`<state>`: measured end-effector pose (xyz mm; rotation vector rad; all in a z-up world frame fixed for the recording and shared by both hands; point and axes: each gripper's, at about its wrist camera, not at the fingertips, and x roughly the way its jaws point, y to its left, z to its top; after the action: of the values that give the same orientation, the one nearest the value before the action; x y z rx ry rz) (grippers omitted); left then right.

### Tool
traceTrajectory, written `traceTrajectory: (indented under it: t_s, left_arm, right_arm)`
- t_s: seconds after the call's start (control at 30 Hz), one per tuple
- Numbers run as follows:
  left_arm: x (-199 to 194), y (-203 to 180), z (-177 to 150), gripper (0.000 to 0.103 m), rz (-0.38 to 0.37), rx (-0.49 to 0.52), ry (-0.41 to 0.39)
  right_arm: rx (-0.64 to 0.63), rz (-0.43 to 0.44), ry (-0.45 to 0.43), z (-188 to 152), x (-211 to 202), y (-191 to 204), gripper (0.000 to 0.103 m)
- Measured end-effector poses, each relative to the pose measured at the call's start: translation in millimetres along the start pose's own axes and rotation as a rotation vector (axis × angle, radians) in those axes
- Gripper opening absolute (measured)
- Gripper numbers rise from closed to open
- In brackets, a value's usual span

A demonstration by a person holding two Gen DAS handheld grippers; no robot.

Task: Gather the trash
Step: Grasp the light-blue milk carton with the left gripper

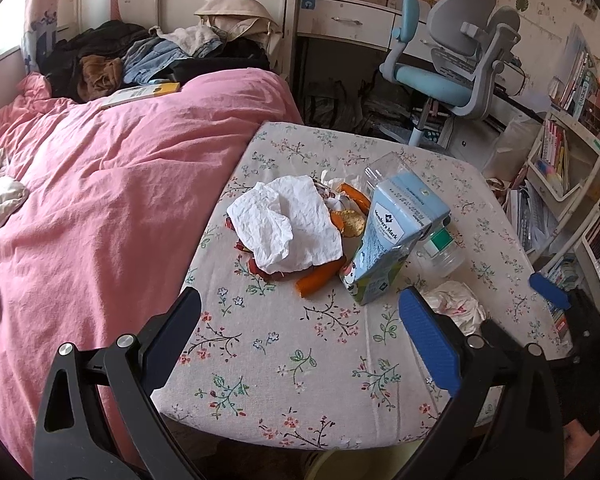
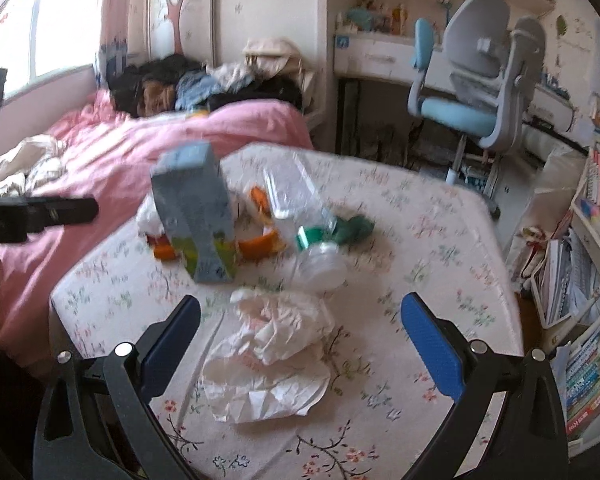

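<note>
I hold my left gripper (image 1: 300,336) spread wide and empty; the milk carton (image 1: 392,236) stands frame center. My right gripper (image 2: 300,340) gapes around crumpled paper (image 2: 272,356), low center.

The whole right wrist view is smeared by motion blur, so the print on the blue carton (image 2: 194,212) cannot be read there. In the left wrist view a white tissue (image 1: 286,228) covers most of the wrappers (image 1: 260,268) beneath it, and the carton hides much of the clear bottle (image 1: 440,252). The worktop (image 1: 300,380) is cut off at the near edge by the fingers (image 1: 430,340).
</note>
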<state>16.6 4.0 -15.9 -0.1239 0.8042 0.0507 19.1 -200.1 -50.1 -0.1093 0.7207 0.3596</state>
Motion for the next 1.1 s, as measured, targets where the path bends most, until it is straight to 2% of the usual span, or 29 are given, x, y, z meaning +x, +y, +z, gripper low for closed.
traceTrajectory:
  t_s: [0.13,0.2,0.27,0.33,0.47,0.53,0.67,0.7,0.73,0.77,0.8,0.97,1.1]
  left_arm:
    - [6.2,-3.9,2.2,0.096,-0.013,0.012,-0.001]
    - [12.4,-13.5,8.4,0.096,-0.024,0.059,-0.017]
    - [16.7,-27.8,13.7,0.096,-0.016,0.144,-0.055]
    - [24.3,-39.4,17.8,0.096,-0.022,0.208,-0.063]
    - [47.0,-52.6,23.5,0.096,-0.041,0.25,-0.034]
    - [58.5,-59.8,26.4,0.096,-0.041,0.277,-0.032]
    - [81.5,-71.0,32.3,0.095,-0.034,0.307,-0.025]
    - [84.9,-72.7,33.9,0.088,-0.044,0.302,-0.025]
    - [87.0,-74.1,35.0,0.081,-0.053,0.297,-0.024]
    - [89.6,-74.9,36.2,0.061,-0.077,0.292,-0.01]
    - [92.5,-74.8,37.4,0.047,-0.108,0.279,0.01]
    - [80.8,-71.4,40.3,0.047,-0.13,0.256,-0.017]
    - [52.6,-59.5,40.0,0.047,-0.168,0.213,-0.046]
  right_arm:
    - [0.0,0.016,0.068,-6.7,18.2,5.2,0.096]
    - [-0.002,0.015,0.105,-10.4,27.6,7.2,0.095]
    - [-0.001,0.031,0.136,-13.4,33.8,7.6,0.082]
    - [0.016,0.068,0.179,-17.5,39.5,4.9,0.059]
    - [0.055,0.11,0.17,-18.2,32.9,-6.1,0.045]
    - [0.068,0.125,0.161,-17.9,29.0,-11.4,0.034]
    - [0.094,0.144,0.151,-20.5,25.8,-21.4,0.027]
    - [0.1,0.148,0.149,-20.7,25.4,-24.2,0.025]
    - [0.105,0.149,0.149,-21.1,25.2,-26.3,0.014]
    - [0.106,0.144,0.154,-20.2,26.9,-27.1,0.007]
    - [0.115,0.146,0.154,-21.5,26.2,-29.8,0.007]
    - [0.132,0.161,0.132,-19.6,20.3,-38.8,0.007]
    - [0.119,0.202,0.093,-17.3,3.6,-34.1,0.007]
